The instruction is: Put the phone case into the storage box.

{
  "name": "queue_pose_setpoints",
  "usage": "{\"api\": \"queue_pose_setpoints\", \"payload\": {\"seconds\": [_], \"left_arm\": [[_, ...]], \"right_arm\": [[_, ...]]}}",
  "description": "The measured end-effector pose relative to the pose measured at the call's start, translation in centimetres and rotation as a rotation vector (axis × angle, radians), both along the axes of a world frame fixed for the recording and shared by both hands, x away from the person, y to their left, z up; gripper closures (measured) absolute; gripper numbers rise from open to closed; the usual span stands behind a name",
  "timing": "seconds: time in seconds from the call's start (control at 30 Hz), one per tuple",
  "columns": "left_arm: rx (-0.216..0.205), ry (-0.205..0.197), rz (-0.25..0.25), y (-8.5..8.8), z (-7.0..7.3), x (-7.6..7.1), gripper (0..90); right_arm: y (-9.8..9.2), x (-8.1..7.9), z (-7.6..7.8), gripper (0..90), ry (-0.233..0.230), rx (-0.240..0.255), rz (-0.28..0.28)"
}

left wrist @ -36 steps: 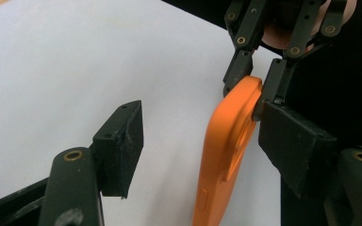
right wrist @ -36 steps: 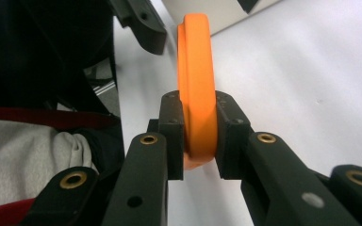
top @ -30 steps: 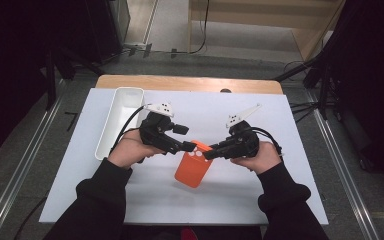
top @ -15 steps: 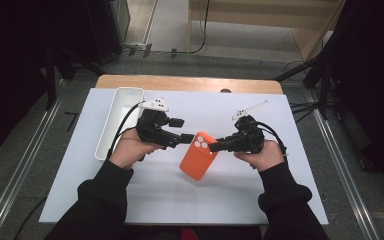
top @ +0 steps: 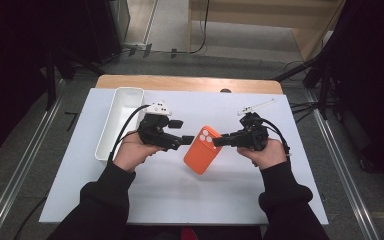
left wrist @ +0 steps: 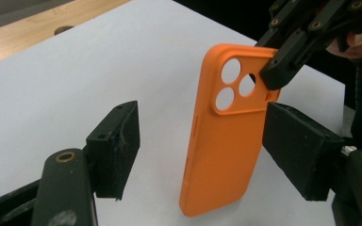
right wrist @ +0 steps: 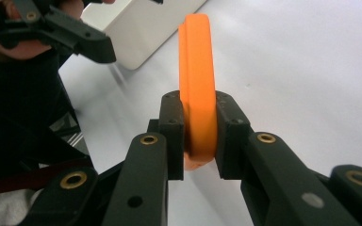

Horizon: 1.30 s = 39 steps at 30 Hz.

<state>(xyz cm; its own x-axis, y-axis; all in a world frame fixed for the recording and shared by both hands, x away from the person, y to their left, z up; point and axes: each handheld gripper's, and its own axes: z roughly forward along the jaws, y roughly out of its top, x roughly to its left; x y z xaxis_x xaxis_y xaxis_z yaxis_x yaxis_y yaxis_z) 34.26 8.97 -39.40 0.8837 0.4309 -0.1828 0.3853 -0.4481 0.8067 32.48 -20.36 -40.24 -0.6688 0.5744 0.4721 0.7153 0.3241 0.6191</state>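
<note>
High view: white tray [top: 121,107] beside left claw [top: 187,142]

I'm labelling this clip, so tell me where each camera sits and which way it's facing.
High view: above the person's side, facing forward and down at the table; forearms, both hands show.
Left gripper view: on the left gripper, facing the orange phone case between its open jaws.
Right gripper view: on the right gripper, clamping the case's edge.
All share the case.

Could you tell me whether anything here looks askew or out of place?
Only the orange phone case: it hangs tilted above the table, pinched at its camera end by the right gripper. The white tray sits square.
</note>
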Motion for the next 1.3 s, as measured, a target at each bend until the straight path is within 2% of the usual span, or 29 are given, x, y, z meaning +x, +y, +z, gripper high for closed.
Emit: {"api": "queue_pose_setpoints", "payload": {"seconds": [0.17, 0.23, 0.33, 0.43, 0.5, 0.57, 0.7, 0.83, 0.93, 1.0, 1.03, 1.07, 1.13, 1.3], "left_arm": [[0.013, -0.012, 0.007, -0.2, -0.4, -0.2, 28.2], [0.025, -0.018, 0.008, -0.4, -0.5, -0.3, 24.5], [0.039, -0.031, 0.015, -0.6, -0.6, -0.5, 24.5], [0.03, -0.05, 0.013, -0.7, -0.6, -0.7, 24.5], [0.023, -0.048, 0.013, -0.8, -0.6, -0.8, 24.5], [0.029, -0.062, 0.016, -0.9, -0.6, -0.9, 24.5], [0.022, -0.059, 0.019, -1.0, -0.7, -0.9, 21.5], [0.03, -0.082, 0.026, -1.0, -0.7, -1.1, 20.9], [0.035, -0.071, 0.026, -1.1, -0.8, -1.1, 13.6], [0.014, -0.035, 0.018, -1.1, -1.0, -0.9, 8.6], [0.019, -0.036, 0.023, -1.2, -1.1, -0.8, 4.0], [0.03, -0.046, 0.025, -1.2, -1.1, -0.8, 0.0], [0.033, -0.072, 0.039, -1.3, -1.2, -0.8, 0.0], [0.021, -0.102, 0.061, -1.2, -1.2, -0.8, 0.0]], "right_arm": [[-0.2, 0.2, 0.0, 74.6, 0.011, -0.005, -0.027], [-0.2, 0.2, 0.0, 74.6, 0.02, -0.004, -0.042], [-0.2, 0.3, 0.0, 74.6, 0.014, -0.01, -0.067], [-0.2, 0.4, 0.0, 74.6, 0.01, -0.016, -0.086], [-0.2, 0.4, 0.0, 74.6, 0.016, -0.019, -0.095], [-0.1, 0.5, 0.0, 74.6, 0.014, -0.023, -0.103], [0.3, 0.7, 0.2, 74.6, 0.029, -0.024, -0.125], [0.8, 1.2, 0.3, 74.6, 0.035, -0.043, -0.135], [1.2, 1.6, 0.4, 74.6, 0.039, -0.046, -0.139], [1.4, 1.8, 0.5, 74.6, 0.039, -0.051, -0.142], [1.5, 1.8, 0.5, 74.6, 0.031, -0.047, -0.145], [1.5, 1.9, 0.5, 74.6, 0.032, -0.046, -0.147], [1.7, 2.0, 0.4, 74.6, 0.037, -0.041, -0.148], [1.9, 2.3, 0.6, 74.6, 0.04, -0.049, -0.156]]}}
